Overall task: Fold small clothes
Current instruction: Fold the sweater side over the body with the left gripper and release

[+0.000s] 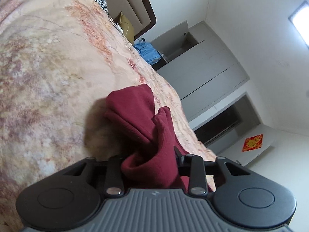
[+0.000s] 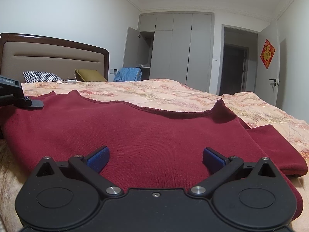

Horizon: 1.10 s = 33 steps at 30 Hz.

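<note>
Blue-padded fingers [image 2: 98, 159] of the right gripper [image 2: 156, 159] stand wide apart, holding nothing, low over the maroon sweater [image 2: 135, 131] spread on the floral bedspread [image 2: 173, 92]. Bunched sweater fabric sits pinched in the left gripper [image 1: 149, 164], its jaws closed on it. Pulling that corner alone would likely drag the whole garment askew, since nothing pins its middle. Beyond, a wardrobe [image 2: 173, 48] stands with one door open, contents unclear.

Black right gripper [image 2: 156, 159], blue-padded jaws, silver screws; left gripper [image 1: 148, 158] grey-ribbed.
</note>
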Motion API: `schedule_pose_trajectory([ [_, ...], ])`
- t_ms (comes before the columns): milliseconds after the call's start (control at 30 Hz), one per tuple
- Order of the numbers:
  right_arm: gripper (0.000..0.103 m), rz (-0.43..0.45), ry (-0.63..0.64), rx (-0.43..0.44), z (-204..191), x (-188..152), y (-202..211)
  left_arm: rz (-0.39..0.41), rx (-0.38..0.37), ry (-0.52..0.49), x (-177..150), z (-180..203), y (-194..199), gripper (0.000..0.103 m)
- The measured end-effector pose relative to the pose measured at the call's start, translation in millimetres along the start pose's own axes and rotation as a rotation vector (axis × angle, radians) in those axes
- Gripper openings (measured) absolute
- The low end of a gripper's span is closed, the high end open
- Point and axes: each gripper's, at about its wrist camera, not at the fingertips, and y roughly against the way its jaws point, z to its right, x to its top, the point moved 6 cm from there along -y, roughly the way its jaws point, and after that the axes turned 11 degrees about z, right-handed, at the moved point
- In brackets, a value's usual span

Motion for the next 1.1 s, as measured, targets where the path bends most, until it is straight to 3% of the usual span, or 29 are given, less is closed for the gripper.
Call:
schedule_pose_trajectory([
  [67, 0.103, -0.005, 0.003, -0.001, 0, 1, 0, -0.001, -0.006, -0.048, 3, 9, -3, 0.028],
  [233, 0.103, -0.032, -0.079, 0.012, 13, 7, 7, -0.018, -0.06, -0.222, 6, 49, -8, 0.024],
  [467, 0.103, -0.03, -0.091, -0.034, 63, 16, 50, -0.08, -0.191, -0.458, -16, 143, -16, 0.021],
  [667, 0.103, -0.081, 0.036, -0.161, 103, -2, 94, -0.186, -0.355, -0.48, -80, 219, -16, 0.021],
  [800, 0.103, -0.146, 0.014, -0.203, 120, -24, 115, -0.297, -0.443, -0.544, -145, 249, -14, 0.021],
  [967, 0.103, -0.141, -0.059, -0.202, 125, -35, 129, -0.528, -0.395, -0.644, -219, 245, -21, 0.024],
  [1100, 0.103, -0.142, -0.074, -0.197, 126, -39, 126, -0.576, -0.381, -0.63, -230, 237, -21, 0.032],
])
